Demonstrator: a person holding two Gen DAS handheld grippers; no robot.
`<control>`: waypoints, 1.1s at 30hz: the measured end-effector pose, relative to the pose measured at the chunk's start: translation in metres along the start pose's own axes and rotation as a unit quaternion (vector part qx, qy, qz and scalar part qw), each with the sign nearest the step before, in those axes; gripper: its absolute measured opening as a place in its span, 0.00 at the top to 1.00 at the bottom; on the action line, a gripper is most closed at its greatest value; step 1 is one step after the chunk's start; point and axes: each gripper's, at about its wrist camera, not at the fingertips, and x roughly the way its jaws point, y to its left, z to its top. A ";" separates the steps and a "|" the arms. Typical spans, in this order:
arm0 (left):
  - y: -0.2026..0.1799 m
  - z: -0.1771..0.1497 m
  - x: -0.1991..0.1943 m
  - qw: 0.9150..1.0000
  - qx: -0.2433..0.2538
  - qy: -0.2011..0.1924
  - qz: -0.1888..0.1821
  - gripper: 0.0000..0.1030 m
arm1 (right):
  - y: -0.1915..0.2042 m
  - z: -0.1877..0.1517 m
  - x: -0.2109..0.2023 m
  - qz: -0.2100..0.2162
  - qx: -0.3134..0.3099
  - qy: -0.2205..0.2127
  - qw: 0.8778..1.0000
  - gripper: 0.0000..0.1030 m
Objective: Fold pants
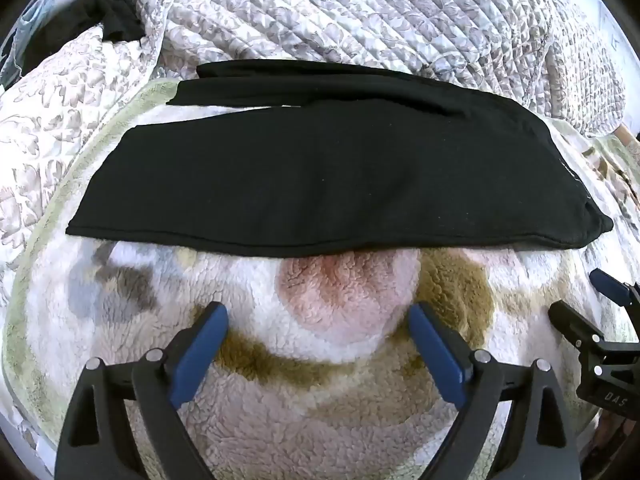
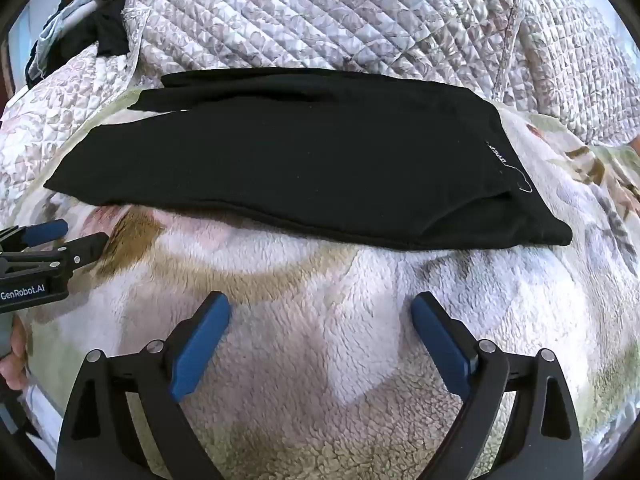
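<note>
Pants [image 1: 320, 176]: black, layers hard to tell apart.
Left tongs [image 1: 318, 322]: spread, hovering above fleece blanket [image 1: 328, 392].
Right tongs [image 2: 320, 320]: spread, empty.

Fleece blanket [image 1: 320, 400], fuzzy, white with tan, pink, grey and pale green patches, spread across the near ground. Quilted bedspread [image 1: 360, 12] with grey leaf print bunched up beyond it, running along the far side. Patterned pillow [image 1: 80, 92] at left, touching the quilt. Dark cloth heap [image 1: 112, 16] in the far left corner, partly behind the quilt.
</note>
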 end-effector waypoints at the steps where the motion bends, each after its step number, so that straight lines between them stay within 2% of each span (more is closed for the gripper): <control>1: 0.000 0.000 0.000 1.000 0.000 -0.001 0.000 0.09 | 0.000 0.000 0.000 0.001 0.001 0.000 1.000 0.10; 33: 0.001 -0.002 0.000 1.000 0.000 -0.002 0.001 0.07 | 0.001 0.000 0.000 -0.001 -0.002 -0.003 1.000 0.09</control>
